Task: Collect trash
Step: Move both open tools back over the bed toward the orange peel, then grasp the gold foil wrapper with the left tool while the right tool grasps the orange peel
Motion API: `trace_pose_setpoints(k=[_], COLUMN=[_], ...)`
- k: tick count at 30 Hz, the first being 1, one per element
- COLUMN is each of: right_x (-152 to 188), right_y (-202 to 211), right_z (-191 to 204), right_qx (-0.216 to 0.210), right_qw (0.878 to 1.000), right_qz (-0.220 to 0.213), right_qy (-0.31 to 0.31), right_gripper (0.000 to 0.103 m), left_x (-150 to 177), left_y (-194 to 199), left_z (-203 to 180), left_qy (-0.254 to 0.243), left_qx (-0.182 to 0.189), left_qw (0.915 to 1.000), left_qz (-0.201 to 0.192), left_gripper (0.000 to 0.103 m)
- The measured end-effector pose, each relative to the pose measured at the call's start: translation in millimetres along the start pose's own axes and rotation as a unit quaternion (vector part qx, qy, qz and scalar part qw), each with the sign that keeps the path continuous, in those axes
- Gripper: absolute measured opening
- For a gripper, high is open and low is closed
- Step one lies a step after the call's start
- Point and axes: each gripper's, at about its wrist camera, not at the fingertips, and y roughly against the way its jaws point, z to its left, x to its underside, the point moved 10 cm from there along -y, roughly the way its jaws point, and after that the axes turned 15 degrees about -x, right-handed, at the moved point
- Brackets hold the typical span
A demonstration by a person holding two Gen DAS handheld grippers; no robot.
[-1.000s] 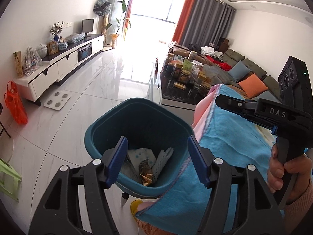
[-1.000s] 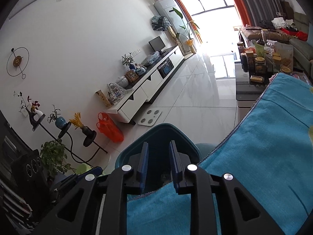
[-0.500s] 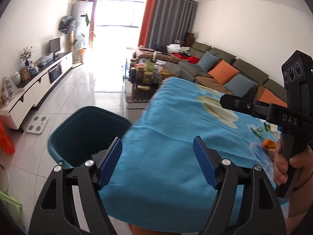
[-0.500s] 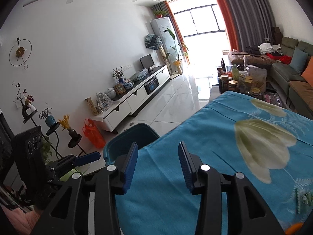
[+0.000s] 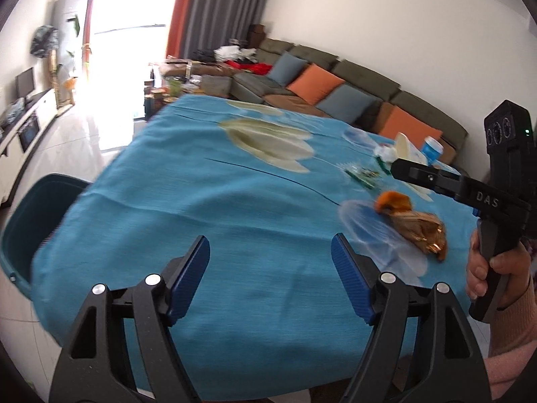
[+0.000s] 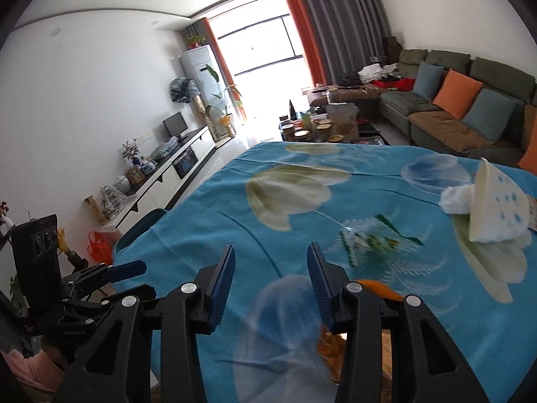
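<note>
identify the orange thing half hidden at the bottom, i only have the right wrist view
Observer: It is an orange scrap lying against a crumpled gold-brown wrapper on the blue tablecloth.
Operator: is the left gripper carrying anything
Observer: No. It is open, its jaws have just been opening, and only tablecloth shows between them.
Operator: anything i can't see near the white pack
Observer: Yes, a small blue and white tub stands right by it, out of your view.
</note>
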Motion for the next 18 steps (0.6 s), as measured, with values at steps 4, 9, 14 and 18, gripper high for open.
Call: trace_pose_setpoints(k=[4,9,14,18], right_x=[11,25,30,33], right_y=[21,37,51,55], right_z=[-28,-55,-79,-88], right_qx=[0.035,0.053,0.059,0.061], right_qw=[0.999,0.997,0.996,0.995], right_qz=[-0.011,-0.018,-0.030,-0.033], right_qy=[-0.020,-0.044,-0.063,-0.071], right_gripper=[0.042,0.042,0.042,0.042], left_x=[6,8,5,5], left_y=[-11,-20,-24,-26], left_z=[-37,-80,-116,-147], left_qy=[-0.025,-0.048,-0.068,-0.087], left_qx=[0.031,0.067,0.108,0.141], left_qw=[0.9991,0.9962,0.9909,0.9847], left_qz=[0.014,0.028,0.042,0.054], left_gripper=[0.074,0.072,0.069,0.067])
